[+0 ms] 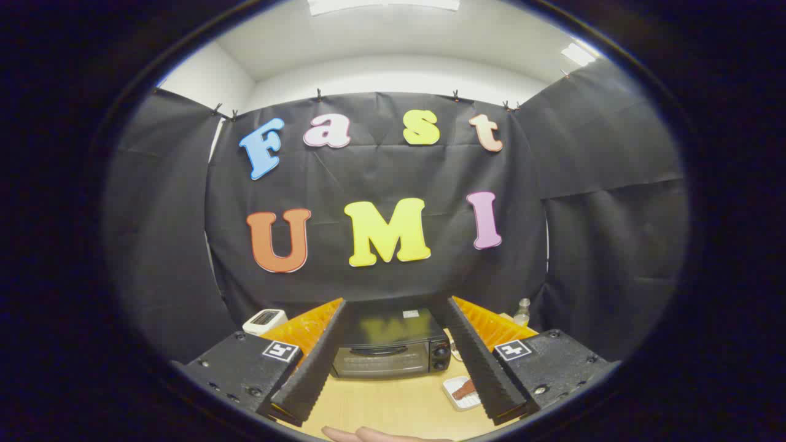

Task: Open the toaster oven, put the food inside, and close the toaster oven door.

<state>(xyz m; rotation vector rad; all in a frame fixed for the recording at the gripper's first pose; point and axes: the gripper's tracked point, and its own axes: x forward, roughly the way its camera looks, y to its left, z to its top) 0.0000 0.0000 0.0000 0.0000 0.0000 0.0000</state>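
At the far left of the counter (pixel 393 402), a small white toaster (pixel 264 320) is seen near the booth's back wall, beyond the left finger. The gripper (pixel 396 307) is held above the counter with its fingers (pixel 313 362) spread wide apart and nothing grasped between them. The toaster oven (pixel 388 347) is found between the two fingers and beyond them, set on the counter with its glass door closed and two round knobs (pixel 440 358) stacked on its right side. Just to the right of the oven, a small white tray (pixel 457 396) with a brown piece of food (pixel 465 389) on it is partly covered by the right finger. Farther right, near the back wall, a small bottle (pixel 522 311) is stood upright. At the near edge of the counter, below the fingers, part of a hand (pixel 374 434) is visible.
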